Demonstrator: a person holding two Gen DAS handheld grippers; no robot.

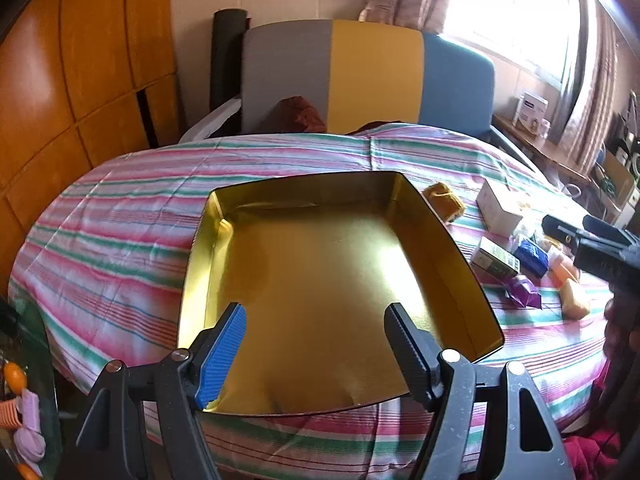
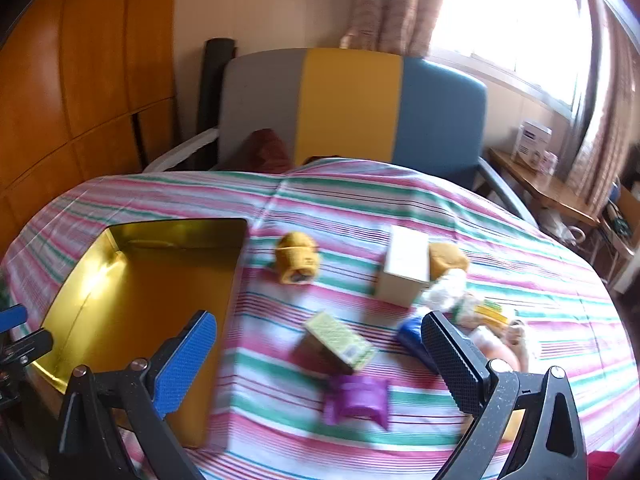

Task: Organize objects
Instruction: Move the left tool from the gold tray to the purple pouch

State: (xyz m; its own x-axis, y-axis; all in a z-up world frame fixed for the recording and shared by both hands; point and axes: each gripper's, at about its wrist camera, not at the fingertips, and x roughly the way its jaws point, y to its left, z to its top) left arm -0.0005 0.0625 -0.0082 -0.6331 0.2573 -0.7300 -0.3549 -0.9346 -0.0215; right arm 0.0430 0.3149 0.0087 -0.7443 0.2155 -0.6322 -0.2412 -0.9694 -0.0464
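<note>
A gold box stands on the table, on a striped cloth of pink, green and white. The box is open at the top and its shiny floor is bare: nothing lies inside it. In the right wrist view the same gold box sits at the left part of the table.

The left gripper hangs over the near edge of the box, its fingers spread wide, with nothing between them. The right gripper is also spread wide and holds nothing; it hangs above the loose things on the cloth.

These things all lie outside the box, to its right. A purple packet is nearest to the camera, between the two fingers in the picture. Just behind it lies a green carton, tilted. A white carton stands farther back, and a yellow knitted piece lies between it and the box. A blue packet is partly hidden by the right finger. More small packets are piled beside it, but they are too blurred to tell.

Behind the table stands a chair with a grey, yellow and blue back.
</note>
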